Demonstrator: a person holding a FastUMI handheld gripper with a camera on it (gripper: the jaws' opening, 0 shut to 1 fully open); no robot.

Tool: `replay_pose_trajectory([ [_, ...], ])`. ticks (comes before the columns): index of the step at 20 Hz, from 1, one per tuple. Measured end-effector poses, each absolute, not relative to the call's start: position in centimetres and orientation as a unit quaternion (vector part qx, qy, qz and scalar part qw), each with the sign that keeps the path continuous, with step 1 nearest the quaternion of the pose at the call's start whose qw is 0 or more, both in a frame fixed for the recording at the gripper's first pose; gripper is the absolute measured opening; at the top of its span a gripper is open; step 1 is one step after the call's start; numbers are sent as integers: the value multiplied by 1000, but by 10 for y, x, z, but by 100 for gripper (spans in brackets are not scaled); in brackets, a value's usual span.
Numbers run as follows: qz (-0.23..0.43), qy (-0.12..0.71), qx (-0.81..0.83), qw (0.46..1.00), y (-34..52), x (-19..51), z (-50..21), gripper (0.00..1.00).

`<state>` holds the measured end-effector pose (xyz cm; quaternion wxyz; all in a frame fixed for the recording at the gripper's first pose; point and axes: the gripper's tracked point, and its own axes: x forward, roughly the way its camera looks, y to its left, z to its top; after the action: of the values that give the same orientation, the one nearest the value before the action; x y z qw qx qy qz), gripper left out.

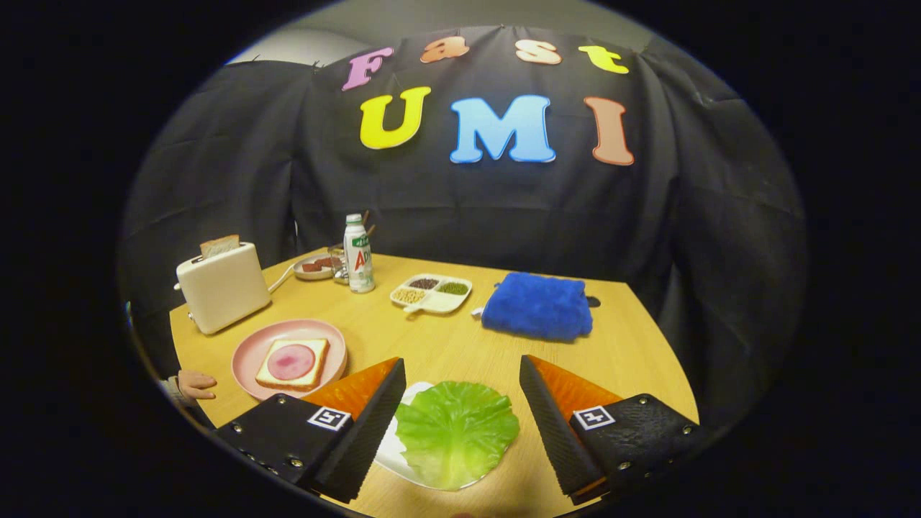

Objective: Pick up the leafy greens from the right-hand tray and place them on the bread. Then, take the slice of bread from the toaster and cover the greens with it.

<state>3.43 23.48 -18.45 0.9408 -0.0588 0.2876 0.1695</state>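
Your wooden tabletop (432, 345) carries the cream toaster (224, 288), then the pink plate's ham-topped bread (292, 362). The floppy green lettuce leaf (456, 432) lies on its white tray between your tool's (460, 403) 2 spread fingers; it looks light and thin, so pinch its ruffled edge gently.

The surface (633, 345) looks like pale wood-grain laminate, matt. The leafy greens (457, 432) seem glossy plastic, veined. The toaster (223, 288) is smooth, satin cream; the blue cloth (536, 306) is plush, and the pink plate (248, 356) is glossy.
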Motion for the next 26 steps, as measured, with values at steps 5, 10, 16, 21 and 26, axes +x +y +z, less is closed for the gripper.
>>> replay_pose_trajectory([
  [5,179,354,-78,915,244,24,-231,97],
  [10,183,401,-107,891,243,15,-265,97],
  [16,198,417,-78,884,247,13,-272,93],
  [21,201,411,-67,887,250,15,-272,68],
  [26,168,420,-59,890,250,15,-270,7],
])
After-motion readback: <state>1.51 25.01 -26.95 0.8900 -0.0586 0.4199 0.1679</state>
